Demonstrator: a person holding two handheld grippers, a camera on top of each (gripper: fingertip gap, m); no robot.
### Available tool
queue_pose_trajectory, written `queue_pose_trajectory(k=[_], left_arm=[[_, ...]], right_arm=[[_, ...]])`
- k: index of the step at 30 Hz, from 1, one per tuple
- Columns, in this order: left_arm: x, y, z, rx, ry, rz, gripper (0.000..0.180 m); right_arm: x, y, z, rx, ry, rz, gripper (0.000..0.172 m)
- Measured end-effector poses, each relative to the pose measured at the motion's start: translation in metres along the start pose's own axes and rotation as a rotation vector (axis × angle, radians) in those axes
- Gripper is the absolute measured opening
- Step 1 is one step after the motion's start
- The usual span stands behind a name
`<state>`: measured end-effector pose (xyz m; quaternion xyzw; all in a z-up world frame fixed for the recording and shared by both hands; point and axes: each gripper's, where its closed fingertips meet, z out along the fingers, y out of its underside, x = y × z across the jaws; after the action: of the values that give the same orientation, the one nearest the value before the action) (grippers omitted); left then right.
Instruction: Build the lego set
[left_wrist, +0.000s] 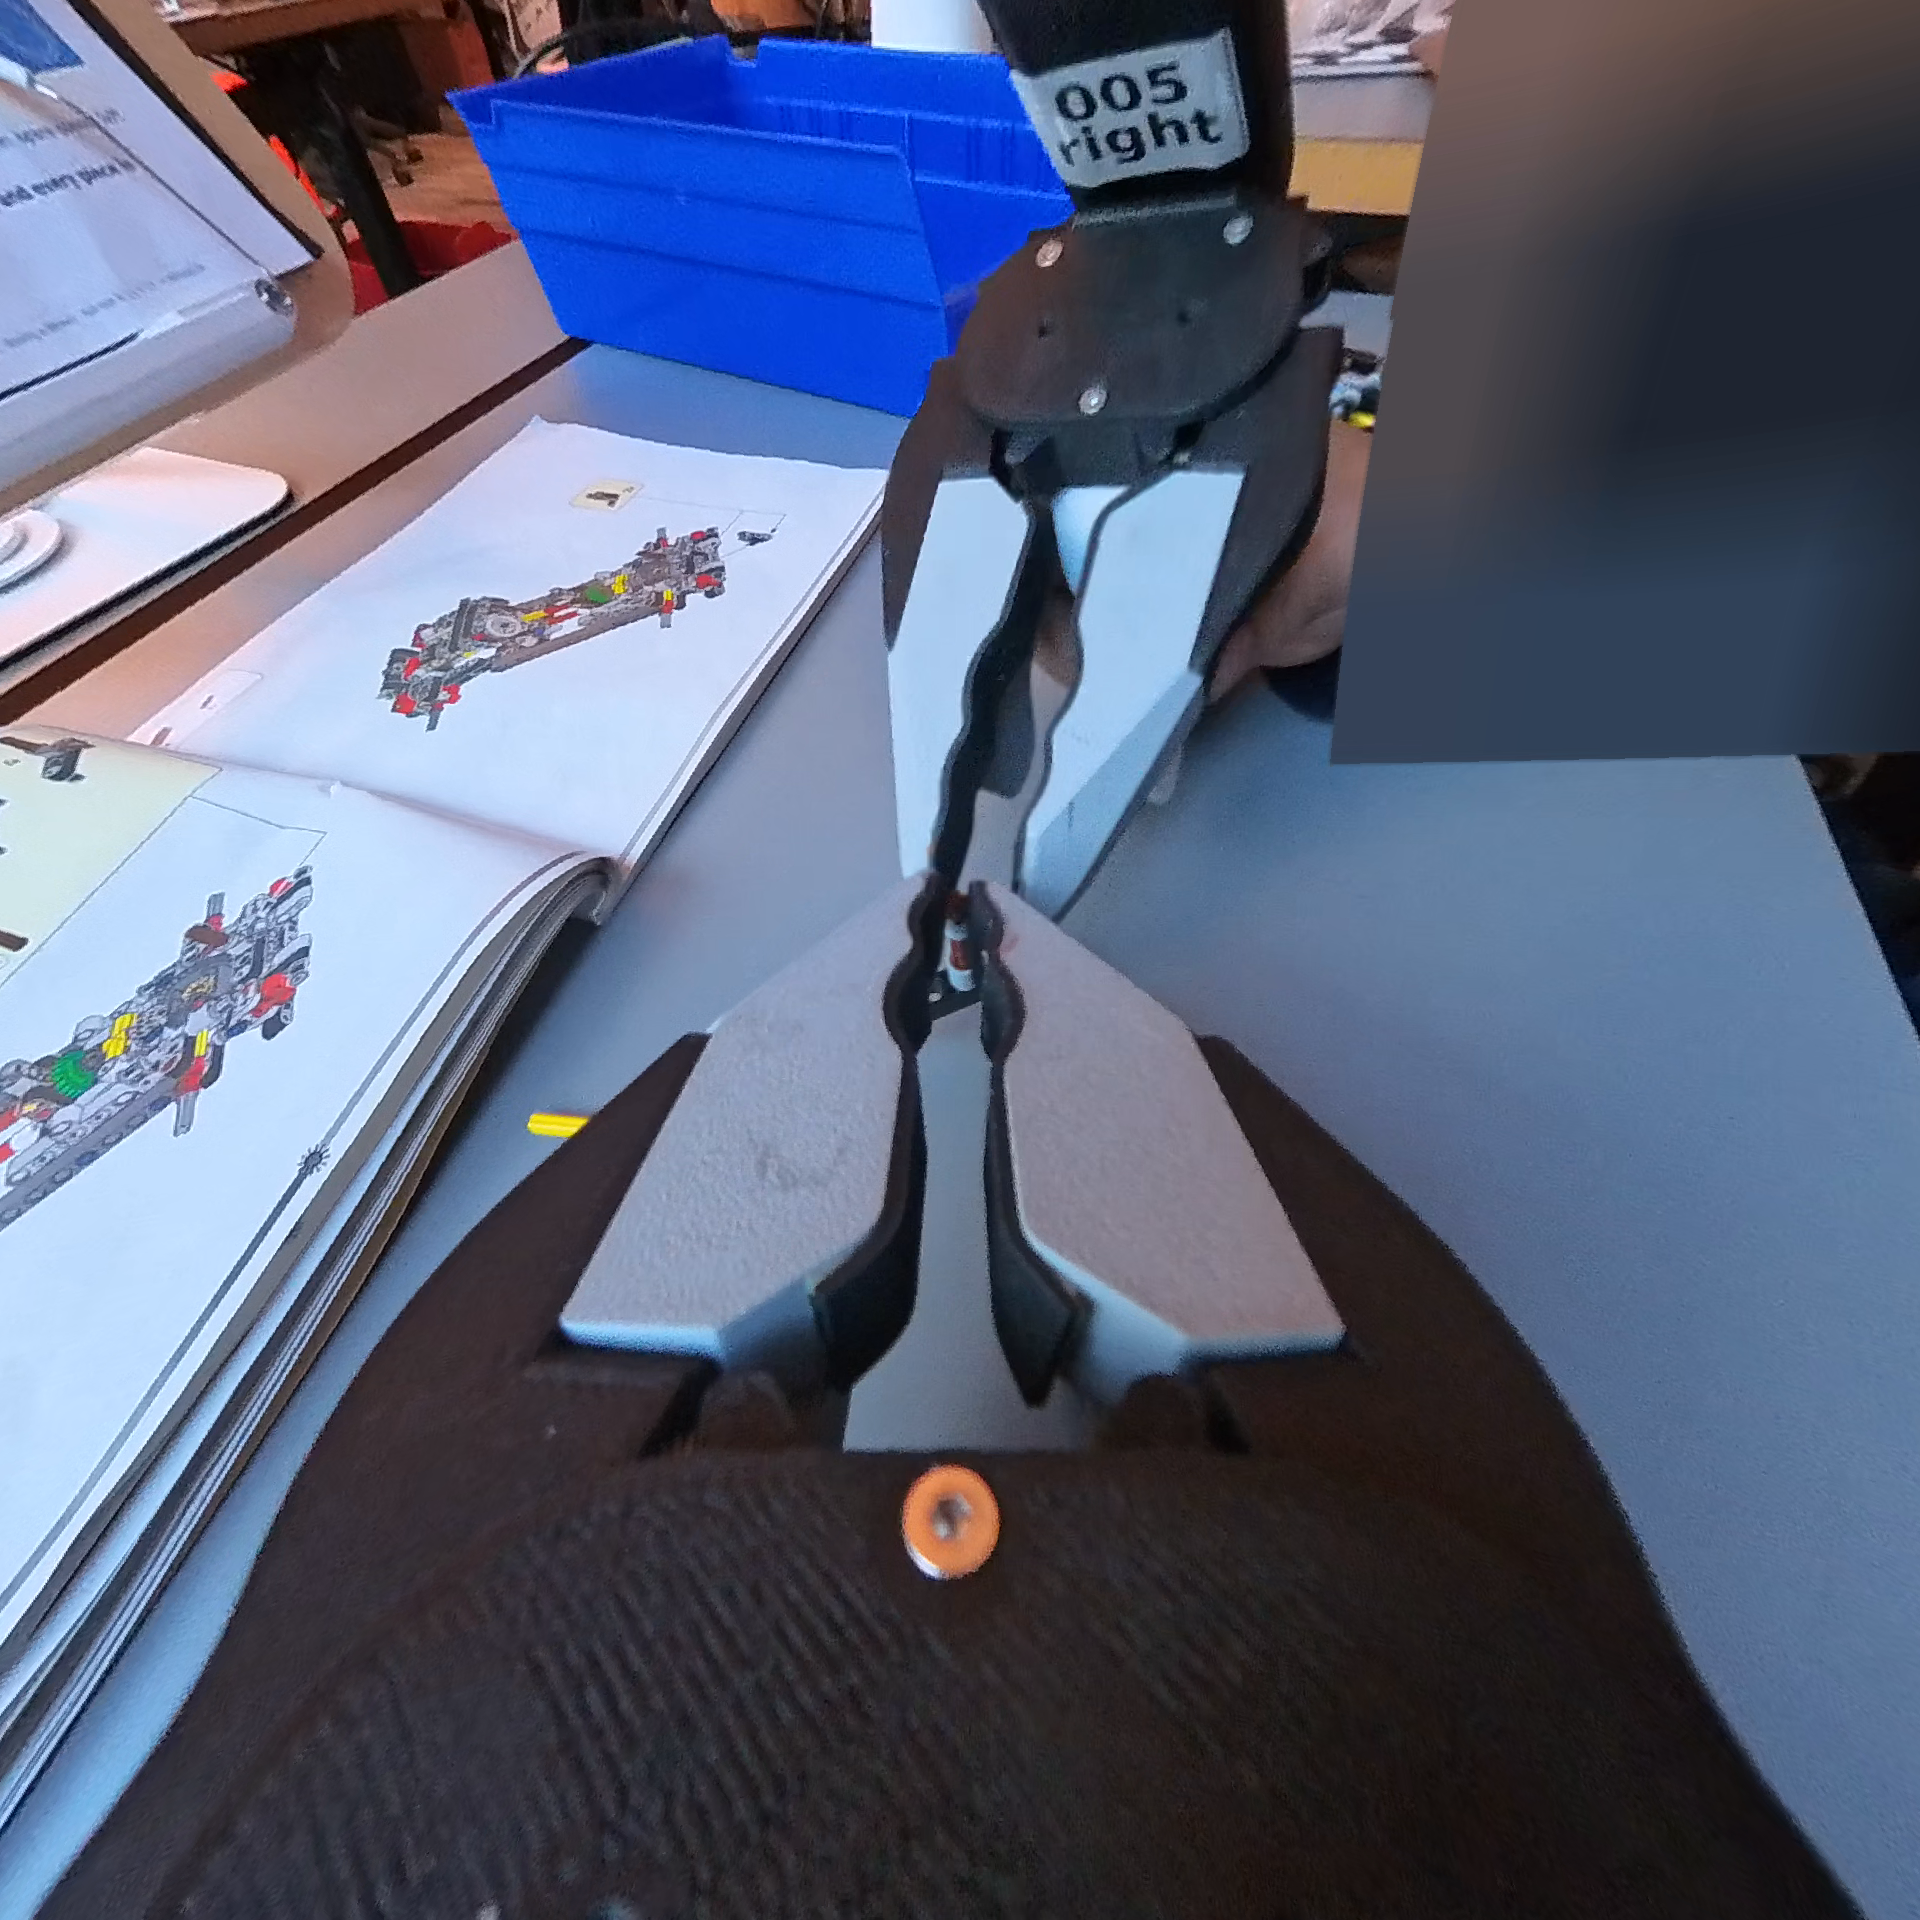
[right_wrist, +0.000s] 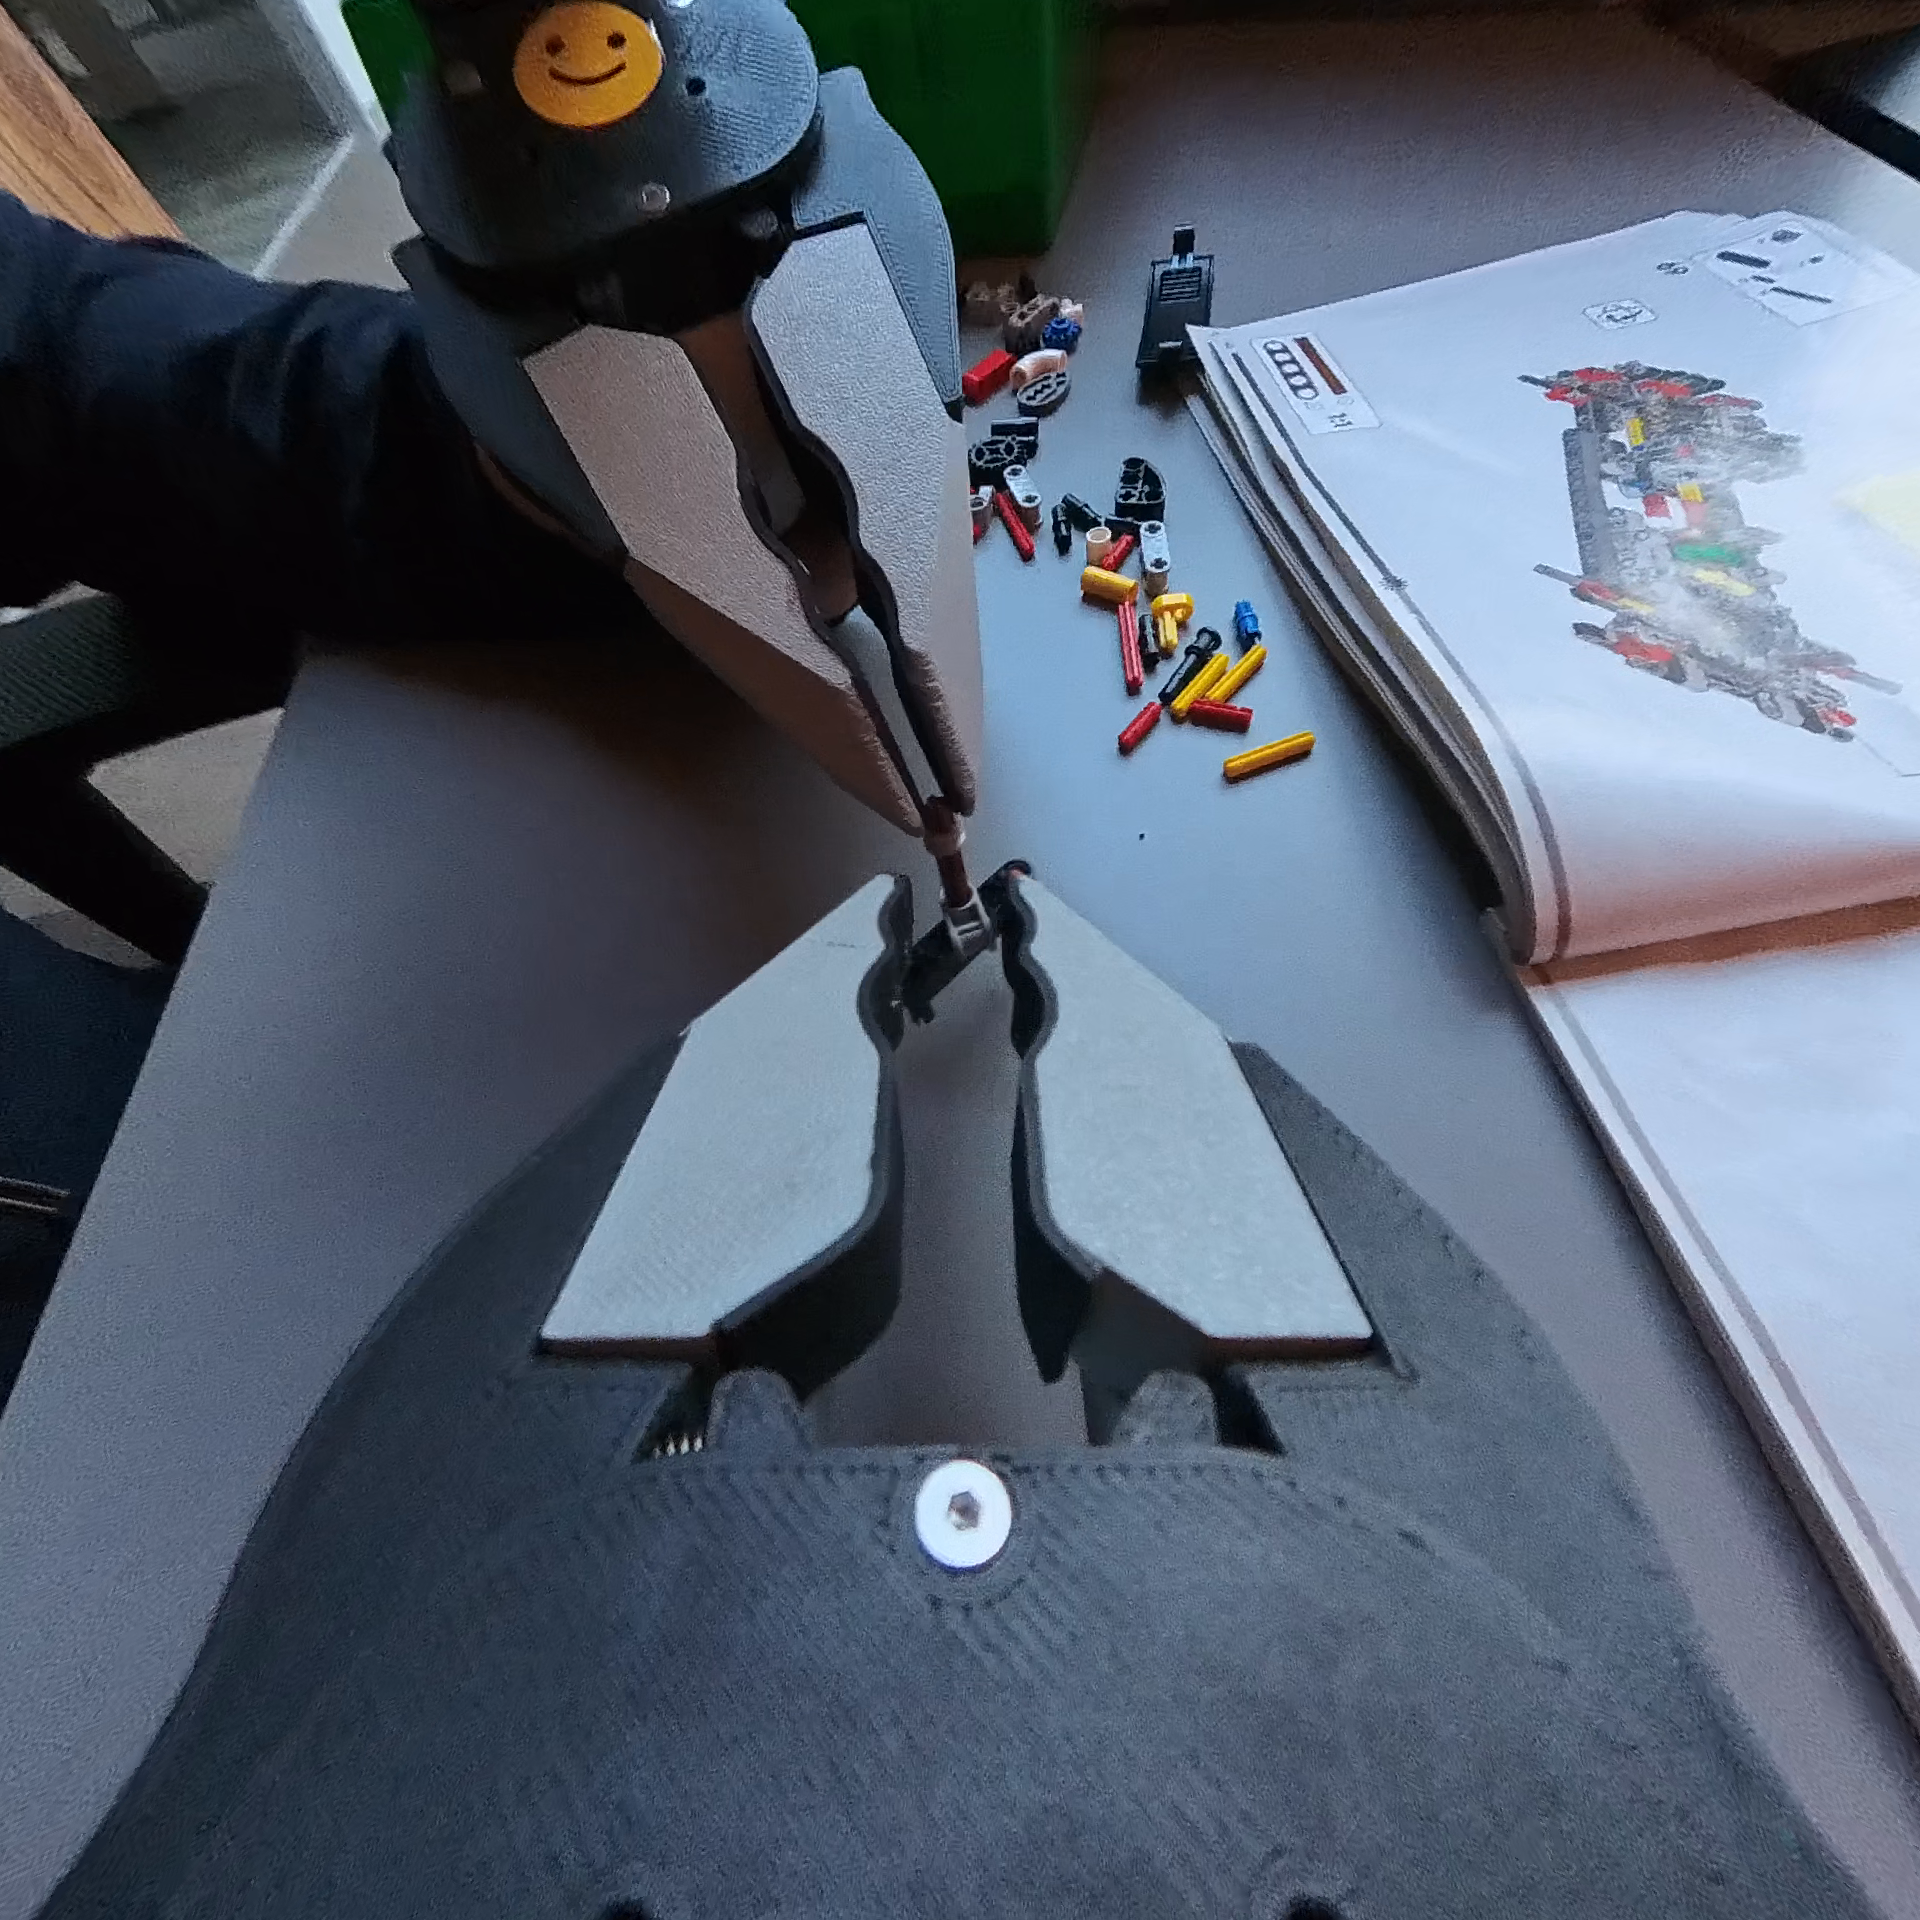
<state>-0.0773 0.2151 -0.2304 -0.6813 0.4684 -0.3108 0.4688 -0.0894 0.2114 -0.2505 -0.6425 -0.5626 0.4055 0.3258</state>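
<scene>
My left gripper (left_wrist: 956, 935) is shut on a short brown axle (left_wrist: 961, 945) and holds it above the grey table (left_wrist: 1455, 1039). In the right wrist view the left gripper (right_wrist: 940, 816) comes in from the upper left. The axle (right_wrist: 951, 862) runs down from its tips into a grey connector (right_wrist: 968, 920) joined to a black piece (right_wrist: 925, 971). My right gripper (right_wrist: 954, 904) is open around that small assembly. The black piece touches its left finger (right_wrist: 883, 987). In the left wrist view the right gripper (left_wrist: 987, 885) points down at my left fingertips.
An open instruction booklet (left_wrist: 312, 935) (right_wrist: 1662, 623) lies beside the grippers. Several loose small pieces (right_wrist: 1143, 582) are scattered behind them. A yellow axle (left_wrist: 556, 1124) lies by the booklet. A blue bin (left_wrist: 748, 229), a green box (right_wrist: 987, 104) and a monitor stand (left_wrist: 125, 520) stand farther back. Both grippers' tips are close together, under 4 cm apart.
</scene>
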Motion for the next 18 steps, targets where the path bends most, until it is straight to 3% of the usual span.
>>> queue_pose_trajectory(k=[4, 14, 18], left_arm=[[0.004, -0.004, -0.001, 0.032, 0.041, -0.028, 0.002], [0.004, 0.006, -0.004, -0.036, 0.113, -0.098, 0.012], [0.004, 0.008, -0.006, -0.044, 0.124, -0.098, 0.006]], right_arm=[[-0.002, 0.000, 0.002, -0.005, 0.023, -0.049, 0.005], [-0.003, 0.005, 0.006, -0.044, 0.030, -0.043, 0.004], [-0.003, 0.008, 0.007, -0.065, 0.029, -0.047, 0.004]])
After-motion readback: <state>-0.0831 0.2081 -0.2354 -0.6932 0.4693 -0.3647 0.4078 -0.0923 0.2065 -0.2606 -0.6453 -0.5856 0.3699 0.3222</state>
